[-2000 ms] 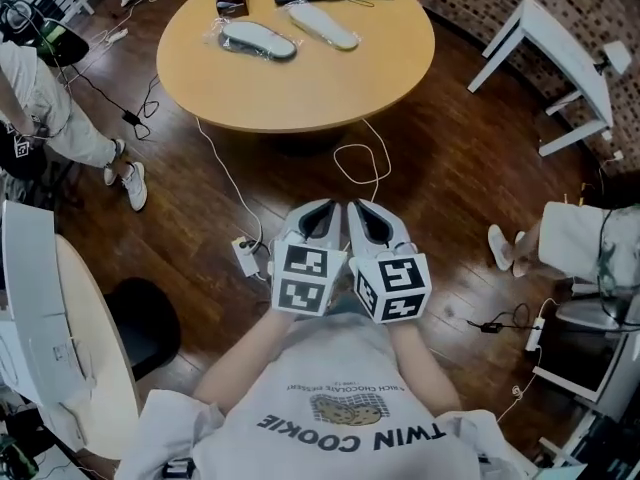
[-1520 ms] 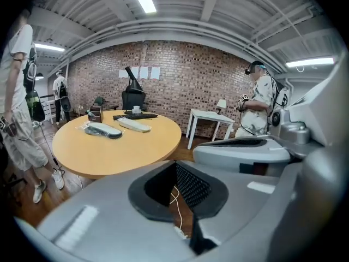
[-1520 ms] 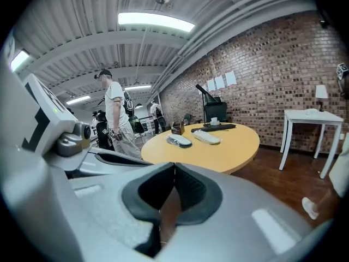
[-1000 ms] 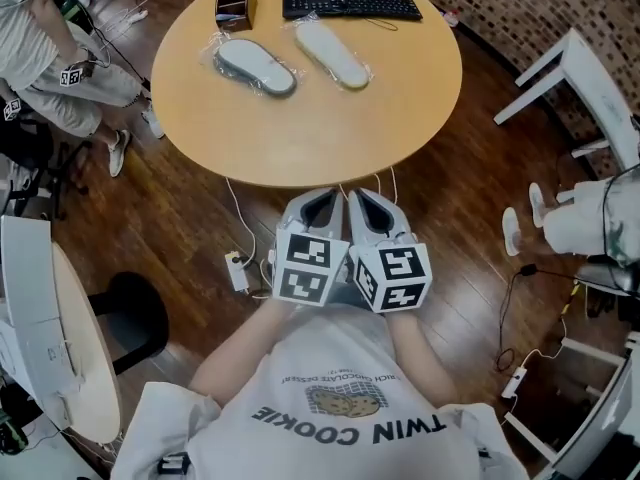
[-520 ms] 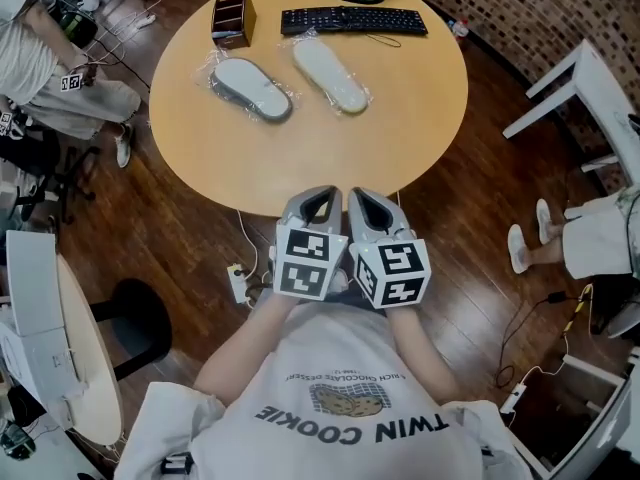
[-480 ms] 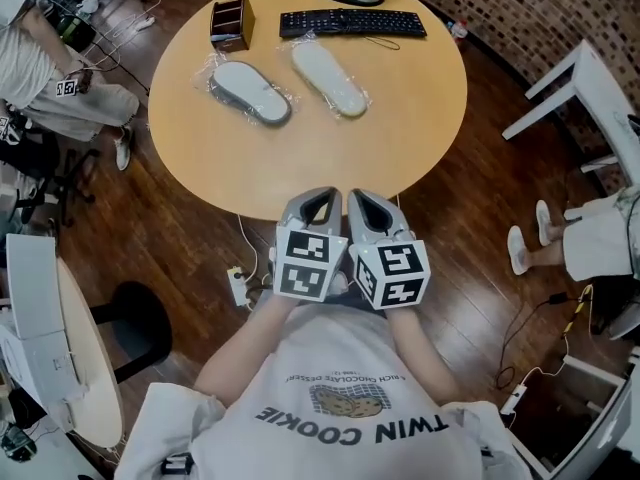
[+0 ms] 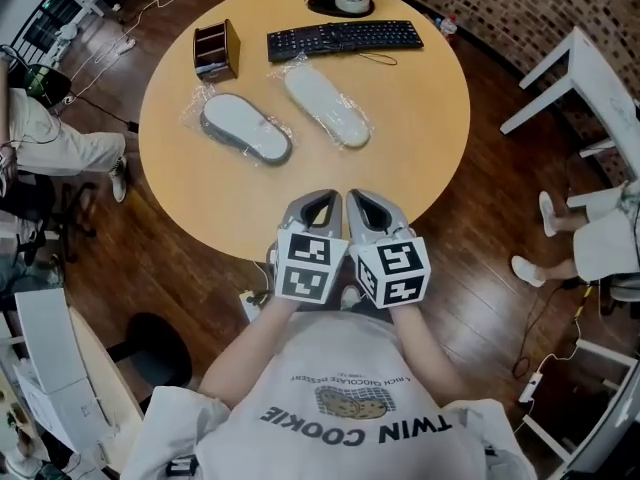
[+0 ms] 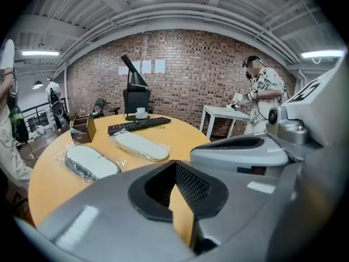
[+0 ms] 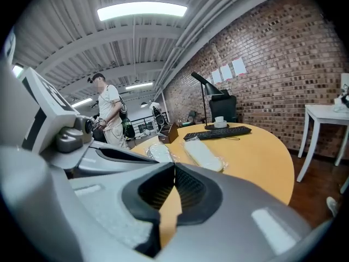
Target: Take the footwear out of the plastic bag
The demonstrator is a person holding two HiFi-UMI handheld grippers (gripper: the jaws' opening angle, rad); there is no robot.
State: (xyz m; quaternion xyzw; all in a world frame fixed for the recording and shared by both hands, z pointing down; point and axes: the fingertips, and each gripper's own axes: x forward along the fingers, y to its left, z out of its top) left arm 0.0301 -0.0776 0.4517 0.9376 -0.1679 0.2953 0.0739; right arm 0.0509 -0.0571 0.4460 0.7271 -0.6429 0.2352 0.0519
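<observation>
1. The grey slipper [image 7: 245, 128] and the pale slipper [image 7: 325, 106] lie side by side on the far half of the round surface [image 7: 400, 138]. Each one is closed in its own clear bag [image 7: 196, 116], so nothing is taken out yet.
2. Both lie flat and a little apart, so I think each bag can be handled alone. The loose plastic around the edges looks like the best place to pinch.
3. Behind them are a keyboard [image 7: 343, 38] and a wooden box [image 7: 215, 48]. They are near the bags but do not touch them, and they should not be in the way.
4. The left tool [image 7: 320, 203] and the right tool [image 7: 365, 203] are held close together over the near edge of the surface. They point toward the slippers but are well apart from them.
5. Both tools are clenched and grasp nothing: in each gripper view the jaws meet with only the surface showing beyond them. I judge this to be a posture for the approach, and the jaws must open before any pinch.
6. Probably one tool must hold the bag down while the other pulls the slipper out, because thin plastic would otherwise follow the pull.
</observation>
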